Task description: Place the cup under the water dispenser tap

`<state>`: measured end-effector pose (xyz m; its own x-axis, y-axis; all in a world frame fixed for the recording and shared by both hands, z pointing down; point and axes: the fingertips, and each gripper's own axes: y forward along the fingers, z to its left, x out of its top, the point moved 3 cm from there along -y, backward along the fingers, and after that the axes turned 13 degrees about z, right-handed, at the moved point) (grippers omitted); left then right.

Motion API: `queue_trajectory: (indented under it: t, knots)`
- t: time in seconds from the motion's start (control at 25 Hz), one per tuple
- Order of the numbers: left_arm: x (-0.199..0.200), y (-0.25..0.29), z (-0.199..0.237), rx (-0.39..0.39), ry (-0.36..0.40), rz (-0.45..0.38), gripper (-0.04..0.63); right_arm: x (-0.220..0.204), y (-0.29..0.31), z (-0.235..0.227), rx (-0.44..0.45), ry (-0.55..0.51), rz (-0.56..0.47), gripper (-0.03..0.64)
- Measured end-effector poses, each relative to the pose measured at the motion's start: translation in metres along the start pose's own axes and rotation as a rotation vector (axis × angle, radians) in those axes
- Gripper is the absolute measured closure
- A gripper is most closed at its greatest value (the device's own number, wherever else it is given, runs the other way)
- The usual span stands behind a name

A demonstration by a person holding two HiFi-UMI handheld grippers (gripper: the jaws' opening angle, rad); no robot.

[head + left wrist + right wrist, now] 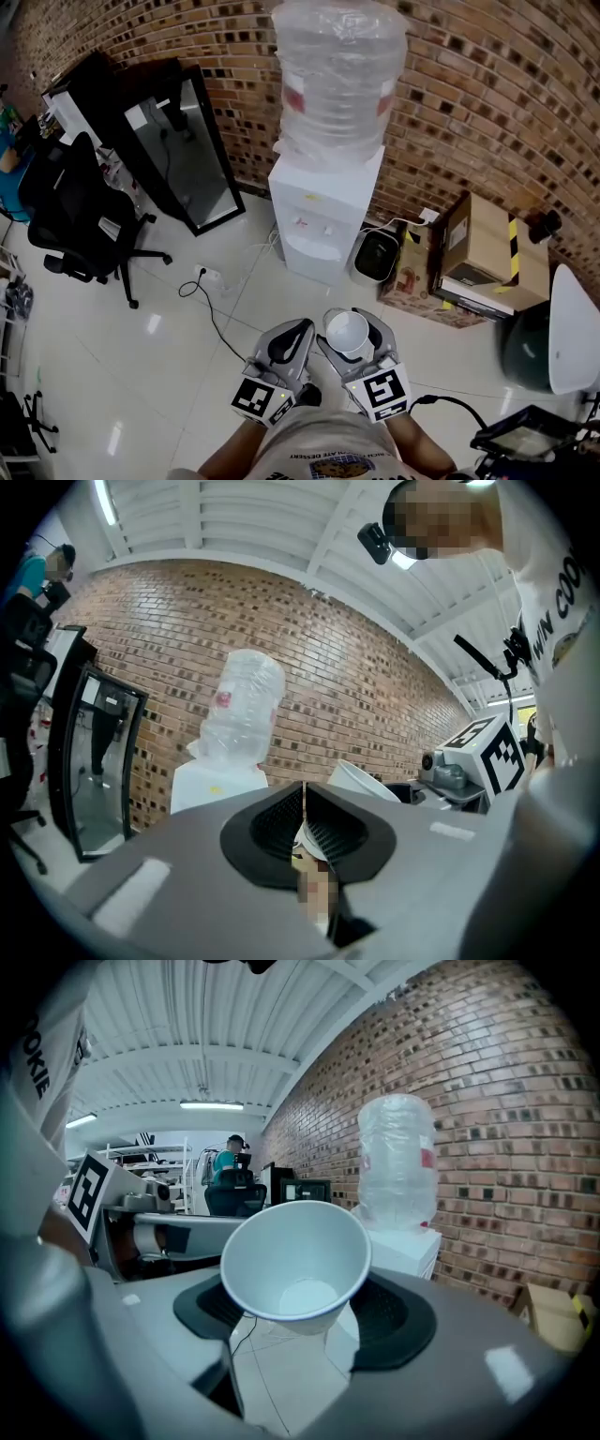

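Right tongs (305, 1314) pinching white cup (295, 1260), tilted, held out over the floor. Left tongs (304, 819) pressed together, empty. Water dispenser (323, 211) ahead, well apart; its taps too small to make out. Bare floor (258, 300) between; cable (214, 314) left, boxes (473, 253) right.

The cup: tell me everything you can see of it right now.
The cup is a white disposable one, paper or foam by its look, tapering to a round base, and empty. It sits between the black fingers of the right gripper, which press its sides, mouth tilted back toward the camera. It hangs above the tiled floor, short of the water dispenser.
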<state>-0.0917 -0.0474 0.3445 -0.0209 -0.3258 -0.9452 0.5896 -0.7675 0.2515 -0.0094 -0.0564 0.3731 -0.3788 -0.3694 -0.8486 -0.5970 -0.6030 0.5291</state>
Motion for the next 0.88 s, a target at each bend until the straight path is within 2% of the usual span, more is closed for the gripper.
queue_trajectory:
  t: [0.4,0.88]
  knots:
    - [0.020,0.022,0.052,-0.053,0.015,0.000,0.595,0.037,0.046,-0.012,-0.050,-0.001,-0.005,0.279]
    - [0.012,0.039,0.052,-0.055,-0.014,0.006,0.595,0.027,0.057,-0.026,-0.049,0.024,0.008,0.279]
